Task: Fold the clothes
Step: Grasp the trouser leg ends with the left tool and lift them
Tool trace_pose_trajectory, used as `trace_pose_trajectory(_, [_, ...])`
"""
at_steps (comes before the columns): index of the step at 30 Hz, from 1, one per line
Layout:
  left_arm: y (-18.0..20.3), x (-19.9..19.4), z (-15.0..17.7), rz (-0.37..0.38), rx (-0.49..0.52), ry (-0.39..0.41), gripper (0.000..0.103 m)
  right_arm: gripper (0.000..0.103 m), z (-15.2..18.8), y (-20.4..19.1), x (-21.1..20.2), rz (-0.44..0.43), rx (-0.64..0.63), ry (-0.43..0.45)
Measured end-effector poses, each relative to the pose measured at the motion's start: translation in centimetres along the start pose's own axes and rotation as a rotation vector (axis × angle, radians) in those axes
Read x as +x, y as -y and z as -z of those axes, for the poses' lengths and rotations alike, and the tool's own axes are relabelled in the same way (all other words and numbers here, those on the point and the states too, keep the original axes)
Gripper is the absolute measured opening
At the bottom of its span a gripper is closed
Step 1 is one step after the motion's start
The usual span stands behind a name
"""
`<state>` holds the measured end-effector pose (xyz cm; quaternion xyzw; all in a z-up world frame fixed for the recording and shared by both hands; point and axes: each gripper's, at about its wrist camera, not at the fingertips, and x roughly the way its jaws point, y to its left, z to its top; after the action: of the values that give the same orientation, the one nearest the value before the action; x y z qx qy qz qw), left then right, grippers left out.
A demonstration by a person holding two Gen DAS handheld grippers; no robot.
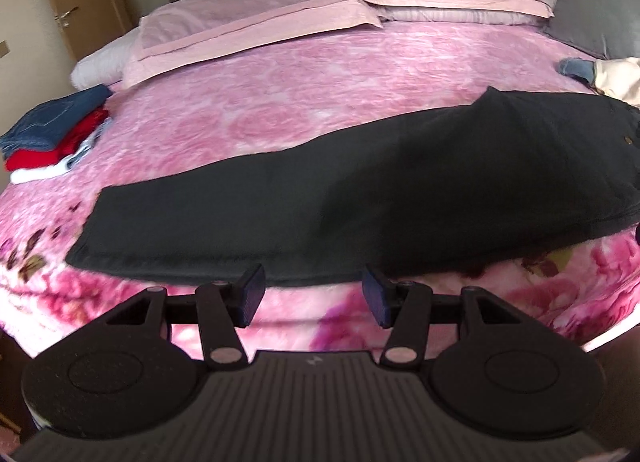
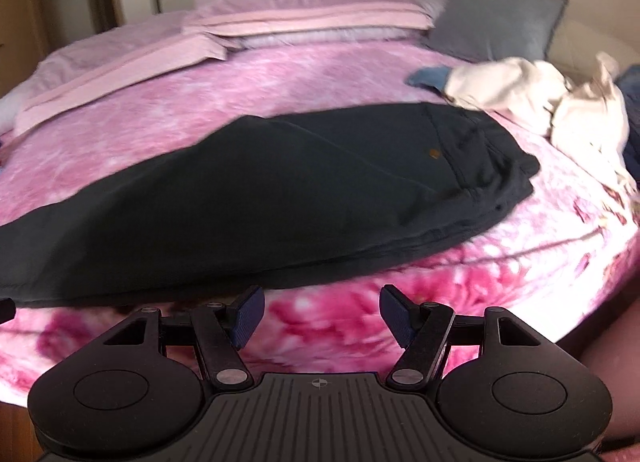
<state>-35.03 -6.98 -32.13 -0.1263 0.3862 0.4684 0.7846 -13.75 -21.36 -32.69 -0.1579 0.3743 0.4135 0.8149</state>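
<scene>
Black trousers (image 1: 340,194) lie lengthwise across the pink flowered bedspread (image 1: 280,102), legs folded one over the other, hem at the left, waistband at the right. My left gripper (image 1: 313,294) hovers open just short of the trousers' near edge, nothing between its blue pads. In the right wrist view the same trousers (image 2: 280,190) show their waistband and back pocket at the right. My right gripper (image 2: 320,314) is open and empty over the bedspread (image 2: 160,110), just in front of the near edge.
A stack of folded clothes (image 1: 56,130), blue, red and white, sits at the bed's left edge. A crumpled cream garment (image 2: 540,102) and blue fabric (image 2: 428,76) lie at the right. Pink pillows (image 1: 260,22) and a grey cushion (image 2: 496,22) line the headboard side.
</scene>
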Motion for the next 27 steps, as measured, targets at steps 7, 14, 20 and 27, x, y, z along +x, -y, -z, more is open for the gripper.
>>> trace_pose_trajectory(7, [-0.4, 2.9, -0.8, 0.081, -0.043, -0.03, 0.05, 0.067, -1.1, 2.1, 0.4, 0.074, 0.046, 0.0])
trace_pose_trajectory(14, [-7.3, 5.2, 0.8, 0.166, -0.281, -0.055, 0.049, 0.067, -1.1, 2.7, 1.6, 0.043, 0.085, -0.02])
trace_pose_trajectory(20, [-17.7, 6.6, 4.2, 0.165, -0.645, -0.041, 0.043, 0.067, -1.4, 2.2, 3.0, -0.055, 0.135, -0.014])
trace_pose_trajectory(27, [-25.4, 8.2, 6.8, 0.143, -0.954, 0.006, 0.041, 0.067, -2.6, 1.3, 4.7, -0.12, 0.191, -0.004])
